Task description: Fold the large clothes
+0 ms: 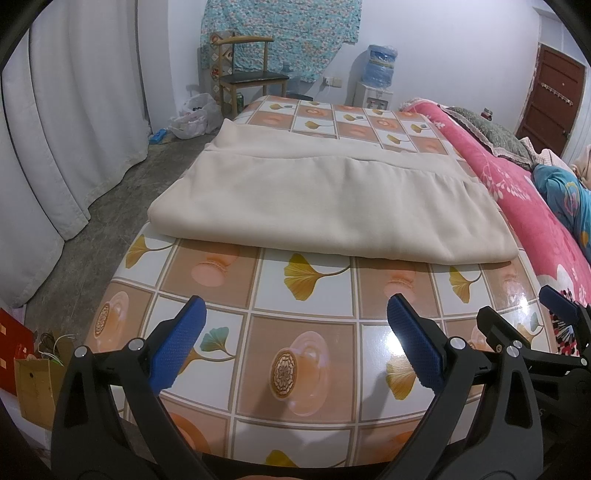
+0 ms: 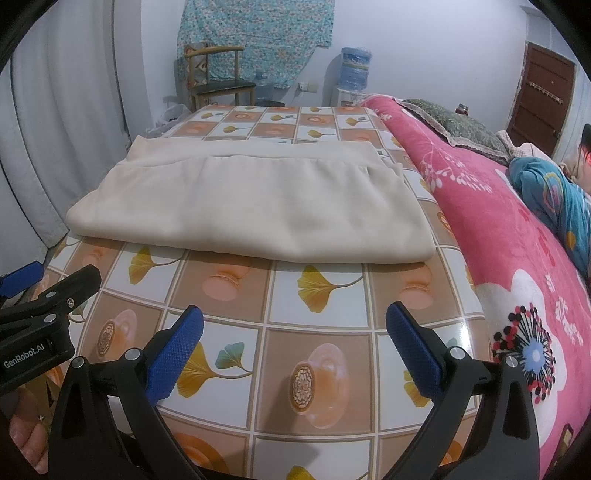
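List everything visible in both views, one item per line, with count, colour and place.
folded garment: one, cream, middle of the table
table: one, orange and white tile-pattern cover with ginkgo leaves, under the garment
blanket: one, pink floral, along the table's right side
chair: one, wood with dark seat, by the far wall
water dispenser: one, white with blue bottle, far wall
curtain: white, left
hanging cloth: teal floral, far wall
door: brown, far right
left hand-held gripper: black, blue pads, open, above the table's near end
right hand-held gripper: same, open
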### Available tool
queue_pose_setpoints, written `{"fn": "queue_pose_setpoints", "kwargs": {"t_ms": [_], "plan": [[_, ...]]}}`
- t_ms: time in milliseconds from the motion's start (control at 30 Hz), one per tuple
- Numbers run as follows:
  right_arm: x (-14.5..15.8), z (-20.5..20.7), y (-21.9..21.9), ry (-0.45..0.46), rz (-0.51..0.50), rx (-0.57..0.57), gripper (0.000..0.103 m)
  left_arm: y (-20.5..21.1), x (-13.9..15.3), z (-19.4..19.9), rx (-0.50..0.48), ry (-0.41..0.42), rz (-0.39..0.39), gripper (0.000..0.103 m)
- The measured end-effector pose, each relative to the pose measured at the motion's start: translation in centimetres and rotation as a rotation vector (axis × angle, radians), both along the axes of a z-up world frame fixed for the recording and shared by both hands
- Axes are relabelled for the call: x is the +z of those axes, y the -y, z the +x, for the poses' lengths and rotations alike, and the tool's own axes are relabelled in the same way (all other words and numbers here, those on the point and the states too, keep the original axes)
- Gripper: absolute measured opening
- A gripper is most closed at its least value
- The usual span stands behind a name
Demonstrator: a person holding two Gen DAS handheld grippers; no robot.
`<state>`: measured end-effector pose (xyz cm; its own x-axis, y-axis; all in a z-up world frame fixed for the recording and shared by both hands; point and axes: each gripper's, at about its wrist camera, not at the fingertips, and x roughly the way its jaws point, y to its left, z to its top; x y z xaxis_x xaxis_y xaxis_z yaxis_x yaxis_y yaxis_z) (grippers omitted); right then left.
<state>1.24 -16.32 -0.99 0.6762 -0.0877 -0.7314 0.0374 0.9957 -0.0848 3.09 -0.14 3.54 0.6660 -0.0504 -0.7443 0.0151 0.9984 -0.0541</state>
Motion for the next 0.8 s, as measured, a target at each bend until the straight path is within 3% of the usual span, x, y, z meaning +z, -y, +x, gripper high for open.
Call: {"fn": "queue_pose_setpoints", "kwargs": {"t_ms": [800], "plan": [[-0.05,-0.06,0.24,-0.001,0.003,-0.002,0.096,-0.17,0.05,0.1,0.0,0.002,-0.003,0.095]]}}
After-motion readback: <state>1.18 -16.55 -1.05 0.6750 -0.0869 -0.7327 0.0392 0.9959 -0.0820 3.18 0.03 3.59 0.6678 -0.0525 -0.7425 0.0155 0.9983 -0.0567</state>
